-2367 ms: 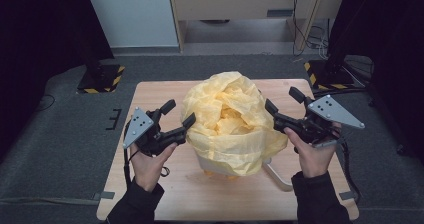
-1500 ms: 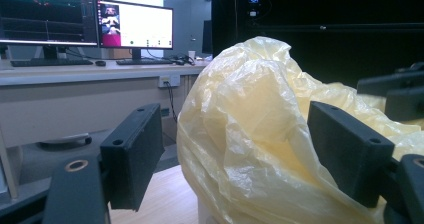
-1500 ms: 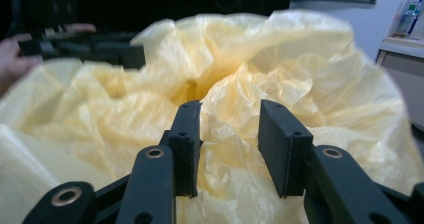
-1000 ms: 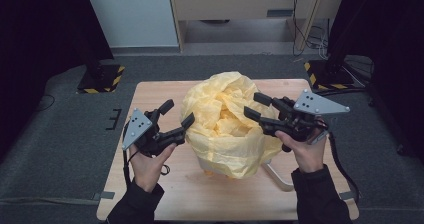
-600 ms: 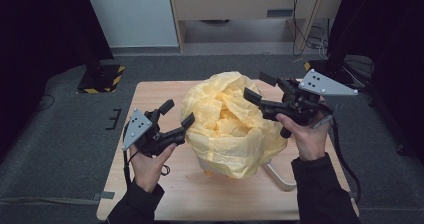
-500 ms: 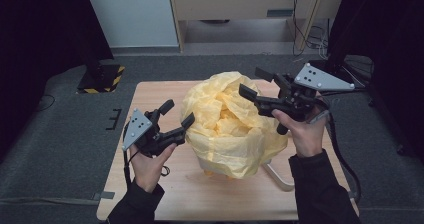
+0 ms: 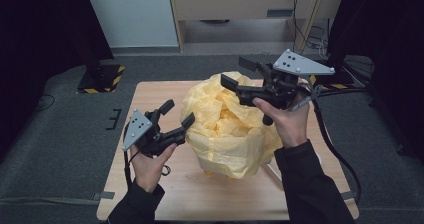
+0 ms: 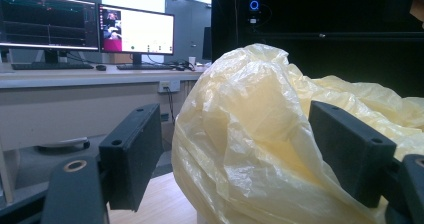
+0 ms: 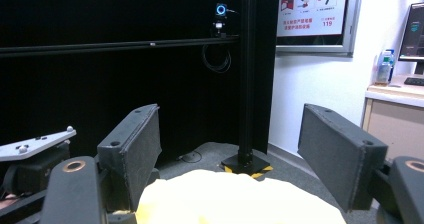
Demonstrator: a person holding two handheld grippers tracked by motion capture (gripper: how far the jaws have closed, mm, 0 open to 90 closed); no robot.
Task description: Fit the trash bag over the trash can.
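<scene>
A crumpled yellow plastic bag (image 7: pixel 230 129) is heaped in the middle of the wooden table (image 7: pixel 195 194). My left gripper (image 7: pixel 179 112) stands open at the bag's left side, with the near fold of the bag (image 8: pixel 260 134) bulging between its jaws. My right gripper (image 7: pixel 234 71) is open and held in the air above the bag's top, pointing left. From the right gripper (image 9: pixel 240 154), the bag's top (image 9: pixel 230 199) lies just below the empty jaws. The left gripper's grey plate (image 9: pixel 35 146) shows beyond.
A pale rim or handle (image 7: pixel 272 171) pokes out under the bag's lower right edge. Black stands with yellow-and-black bases (image 7: pixel 100 81) sit on the floor beyond the table's back corners. A desk with monitors (image 8: pixel 85 26) is farther off.
My right gripper has risen from the bag's right side and moved up and left, over the bag's top. The left gripper and the bag have stayed put.
</scene>
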